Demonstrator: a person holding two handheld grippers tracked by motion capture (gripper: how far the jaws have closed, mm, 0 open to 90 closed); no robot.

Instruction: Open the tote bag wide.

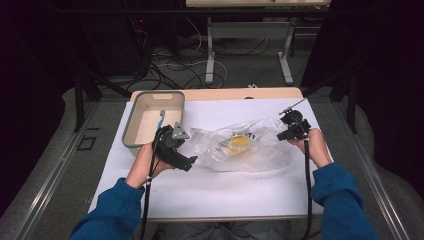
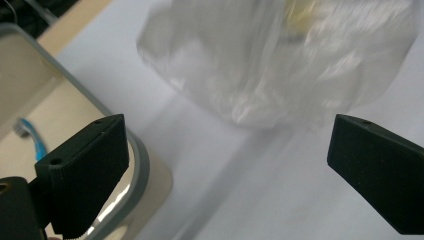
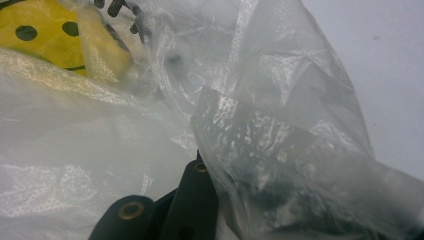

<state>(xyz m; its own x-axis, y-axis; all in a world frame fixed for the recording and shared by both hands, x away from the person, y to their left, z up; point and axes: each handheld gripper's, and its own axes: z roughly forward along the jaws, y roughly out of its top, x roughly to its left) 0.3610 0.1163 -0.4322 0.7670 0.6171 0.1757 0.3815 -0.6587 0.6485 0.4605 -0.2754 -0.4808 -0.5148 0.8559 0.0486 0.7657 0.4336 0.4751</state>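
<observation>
A white sheet-covered table (image 1: 210, 185) is seen from above. A crumpled clear plastic bag (image 1: 240, 145) containing a yellow smiley-face item (image 1: 239, 142) lies at its centre. A beige rectangular plastic tub (image 1: 131, 131), far left, holds a blue toothbrush (image 1: 161, 119). The right gripper (image 1: 289, 131) is clenched on the bag's right edge. The left gripper (image 2: 227, 165) is released, nothing between its jaws, just left of the bag.

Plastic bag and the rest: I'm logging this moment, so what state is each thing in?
Bag: clear, crumpled, lying on the table, yellow smiley item inside.
Right gripper: shut on the bag's edge.
Left gripper: open, nothing between its jaws, apart from the bag.
Bin: upright, open-topped.
Toothbrush: blue, lying in the bin.
</observation>
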